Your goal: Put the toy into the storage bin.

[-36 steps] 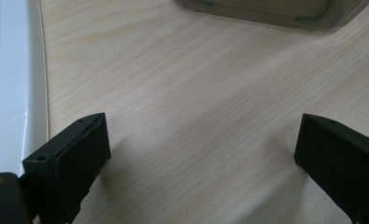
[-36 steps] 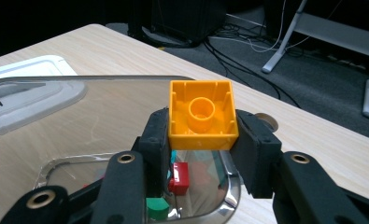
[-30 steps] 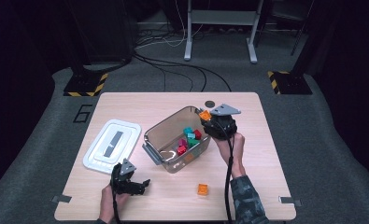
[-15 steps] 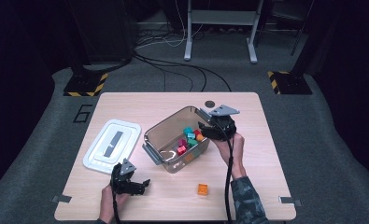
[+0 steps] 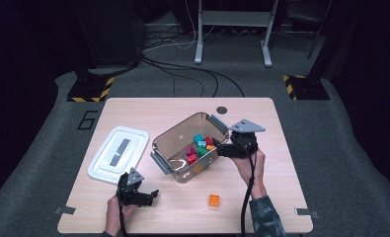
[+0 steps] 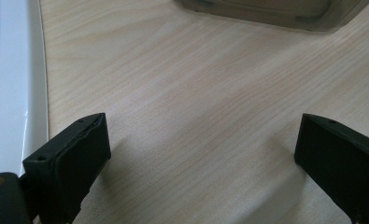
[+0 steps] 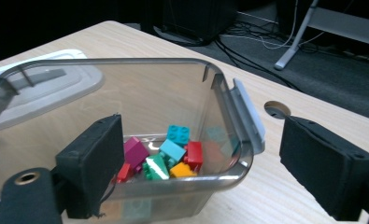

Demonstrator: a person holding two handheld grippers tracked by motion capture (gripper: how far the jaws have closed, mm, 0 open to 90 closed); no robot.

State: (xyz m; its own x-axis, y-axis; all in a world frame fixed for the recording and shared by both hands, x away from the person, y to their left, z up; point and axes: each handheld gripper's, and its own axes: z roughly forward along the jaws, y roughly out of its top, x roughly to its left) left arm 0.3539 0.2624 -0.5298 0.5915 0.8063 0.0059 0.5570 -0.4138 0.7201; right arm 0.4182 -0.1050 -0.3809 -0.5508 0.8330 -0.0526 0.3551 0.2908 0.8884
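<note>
My right gripper (image 5: 221, 148) is sitting at the 3 o'clock rim of the clear bin (image 5: 173, 168), jaws spread wide with nothing between them. In the right gripper view one jaw hangs inside the wall and the other outside it, so they straddle the rim near the grey latch (image 7: 248, 114). My right hand (image 5: 248, 165) is stretched out from the table's near edge, forearm running up toward 12, cable trailing back along it.

Compared with a second ago, that gripper has slid a little toward 9 o'clock and down, and the orange brick it was carrying then now lies in the pile of bricks (image 5: 200, 146) at the bottom of the bin, next to the teal, red, green and magenta ones.

My left gripper (image 5: 152, 194) hasn't budged, resting low on the table (image 5: 148, 111) around 7 o'clock from the bin, jaws wide apart over bare wood. The white lid (image 5: 118, 153) lies flat at its 11 o'clock. A loose orange brick (image 5: 214, 200) sits alone at 5 o'clock from the bin.
</note>
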